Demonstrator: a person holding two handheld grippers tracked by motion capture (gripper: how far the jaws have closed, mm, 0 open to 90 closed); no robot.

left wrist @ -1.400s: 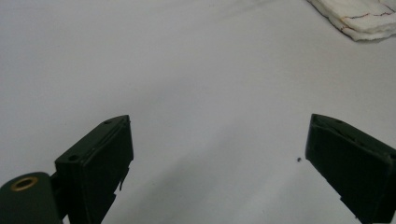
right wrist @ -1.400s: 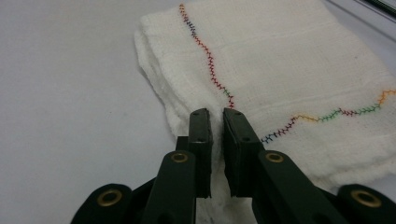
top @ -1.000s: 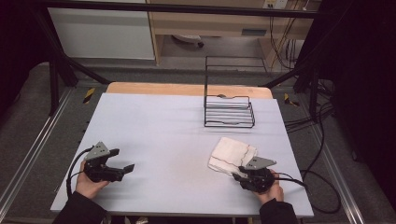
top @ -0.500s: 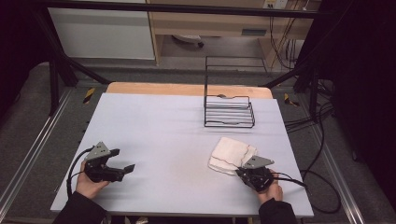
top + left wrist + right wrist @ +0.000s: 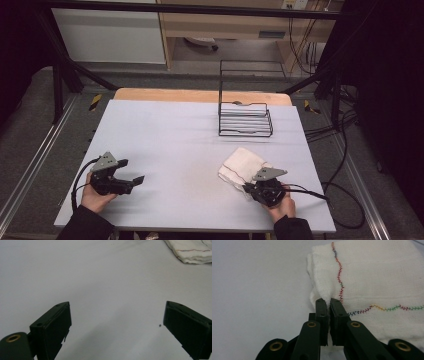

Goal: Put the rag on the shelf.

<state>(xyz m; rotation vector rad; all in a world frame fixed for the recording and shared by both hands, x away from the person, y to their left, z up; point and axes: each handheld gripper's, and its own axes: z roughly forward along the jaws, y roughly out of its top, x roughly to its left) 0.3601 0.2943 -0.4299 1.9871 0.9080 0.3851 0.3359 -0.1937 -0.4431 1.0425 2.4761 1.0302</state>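
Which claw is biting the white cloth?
The right claw: its jaws are pinched on the folded white cloth's corner. The left claw gapes open above bare table.

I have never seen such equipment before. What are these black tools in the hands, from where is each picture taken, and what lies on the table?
A person sits at a pale table and holds a hand tool with two black jaws in each hand. One picture comes from a fixed camera above the table. The other two come from small cameras riding on the tools, looking along their jaws.

The left gripper rests near the person with its jaws wide apart and nothing between them. The right gripper has just closed its jaws on a corner of the white folded cloth; its own camera shows the pinch, and the cloth has coloured zigzag stitching. Farther back stands a black wire rack.
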